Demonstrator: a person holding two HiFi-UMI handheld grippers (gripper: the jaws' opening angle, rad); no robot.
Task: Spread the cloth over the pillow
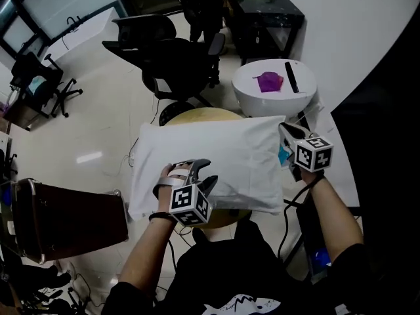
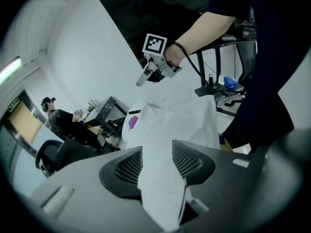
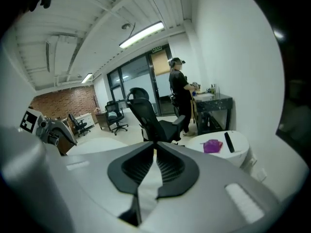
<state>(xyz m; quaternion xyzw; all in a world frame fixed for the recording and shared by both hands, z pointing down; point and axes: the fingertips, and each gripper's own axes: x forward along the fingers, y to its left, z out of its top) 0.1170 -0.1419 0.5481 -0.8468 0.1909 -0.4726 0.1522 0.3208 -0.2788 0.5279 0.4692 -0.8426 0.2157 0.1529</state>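
- While both grippers hold its near edge, the white cloth lies across the round yellow table; the pillow can't be told apart from it.
- Step, by my judgement: mid-spread. Next move calls for carrying the edge forward, then lowering evenly.
- left gripper: jaws clamped on cloth.
- right gripper: jaws nearly together, pinching cloth.
- No legible writing; only square markers.

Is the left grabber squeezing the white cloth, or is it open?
Squeezing it: shut. In the left gripper view, the left gripper has its jaws pressed on a bunched strip of the cloth.
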